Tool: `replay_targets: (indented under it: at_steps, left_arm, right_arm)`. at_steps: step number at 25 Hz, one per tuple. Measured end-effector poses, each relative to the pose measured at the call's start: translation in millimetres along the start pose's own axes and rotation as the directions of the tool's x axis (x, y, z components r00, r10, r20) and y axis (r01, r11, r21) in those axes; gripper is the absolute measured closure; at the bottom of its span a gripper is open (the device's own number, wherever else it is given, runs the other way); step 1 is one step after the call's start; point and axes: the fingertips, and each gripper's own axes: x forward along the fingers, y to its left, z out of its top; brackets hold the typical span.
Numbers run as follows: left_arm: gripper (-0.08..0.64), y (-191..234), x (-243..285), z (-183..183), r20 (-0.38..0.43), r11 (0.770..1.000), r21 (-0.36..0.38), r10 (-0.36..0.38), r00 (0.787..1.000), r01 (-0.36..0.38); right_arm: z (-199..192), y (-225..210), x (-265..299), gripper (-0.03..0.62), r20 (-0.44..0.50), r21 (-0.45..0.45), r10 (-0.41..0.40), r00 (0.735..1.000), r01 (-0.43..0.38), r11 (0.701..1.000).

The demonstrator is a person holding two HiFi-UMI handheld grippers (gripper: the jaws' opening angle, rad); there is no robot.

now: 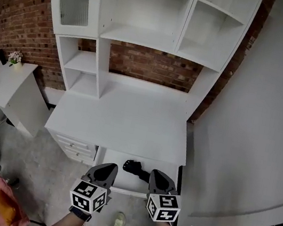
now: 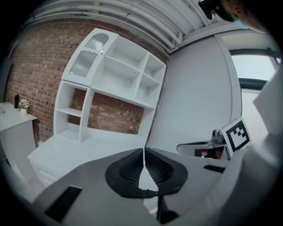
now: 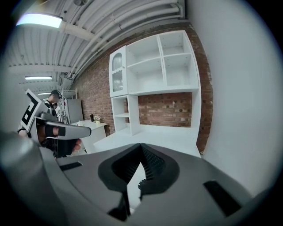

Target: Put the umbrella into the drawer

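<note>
Red brick wall (image 1: 150, 65) backs a white desk (image 1: 124, 117) that carries a white shelf unit (image 1: 144, 7) with open compartments and one glazed door at its upper left. At the front edge of the desk, one drawer (image 1: 114, 158) stands pulled out; all positions below are given relative to this drawer. The umbrella (image 1: 134, 167), black and folded, lies inside the drawer near its middle, and its right end is hidden behind the right tongs in the head view. The left tongs (image 2: 143, 154) are held above the front left part of the drawer, clear of the umbrella. Their two ribbed pads are closed against each other with nothing between them. The right tongs (image 3: 140, 152) are held above the front right part of the drawer. Their pads are likewise closed together and grip nothing. Both tongs point toward the shelf unit behind the drawer, with the marker cubes nearest the person. To the left of the drawer, a stack of small closed drawers (image 1: 78, 150) is set into the desk. Farther left of the drawer stands a low white cabinet (image 1: 5, 86) bearing a small flower pot (image 1: 14, 57). To the right of the drawer rises a plain white wall panel (image 1: 262, 104).
</note>
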Motion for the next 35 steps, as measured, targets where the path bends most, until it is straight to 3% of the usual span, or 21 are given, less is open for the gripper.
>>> replay_targets:
  at_steps: [12,23,28,35]
  left_arm:
    - [0.548,-5,-74,93,0.156,0.994,0.101,0.012,0.988,-0.028]
    - [0.547,-9,-133,142,0.235,0.989,0.137,0.025,0.972,-0.059]
    - [0.546,-12,-153,161,0.275,0.989,0.133,0.023,0.961,-0.062]
    - [0.546,-12,-165,159,0.274,0.989,0.137,0.022,0.961,-0.062]
  right_arm:
    - [94,35,-62,0.588,0.165,-0.054,-0.001,0.986,0.010,0.998]
    - [154,49,-113,0.588,0.283,-0.064,0.002,0.959,0.016,0.998]
    - [165,57,-126,0.588,0.301,-0.072,0.008,0.954,0.014,0.997]
    - [161,71,-130,0.589,0.292,-0.088,0.011,0.956,0.015,0.996]
